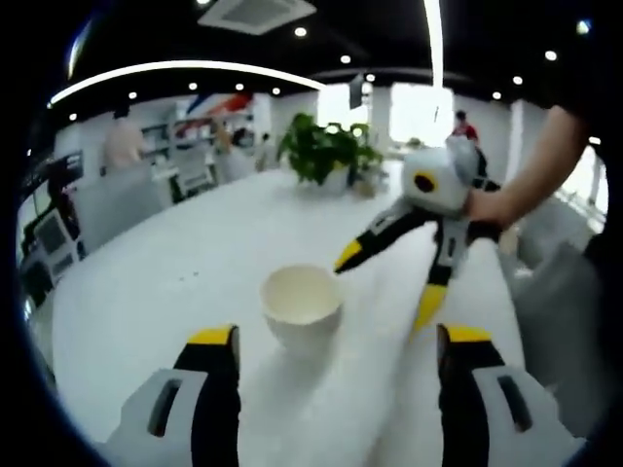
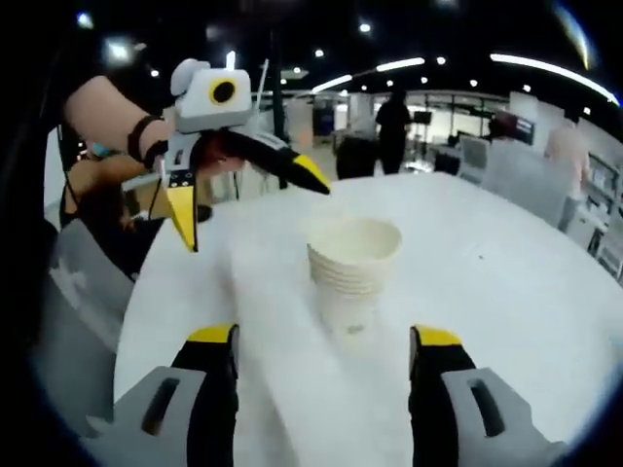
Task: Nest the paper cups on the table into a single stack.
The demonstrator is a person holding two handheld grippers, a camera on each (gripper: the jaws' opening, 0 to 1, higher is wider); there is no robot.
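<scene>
White and wide, the desk (image 1: 175, 282) runs back toward a potted plant (image 1: 326, 148) and an open office with people standing far off. On it stands the stack of paper cups (image 2: 353, 268), upright, several already nested judging by the ridged rims below the top one, with no loose cup near it. My left gripper (image 1: 331, 341) sits low, its fingers (image 1: 216, 362) spread wide with nothing between them, the stack just ahead. My right gripper (image 2: 323, 345) is likewise parted and empty, the stack standing between and just beyond its tips. Each one hangs apart from the cups. I judge the stack light, thin-walled, easily crushed or tipped, so I would take it gently at the mid wall below the rim.
</scene>
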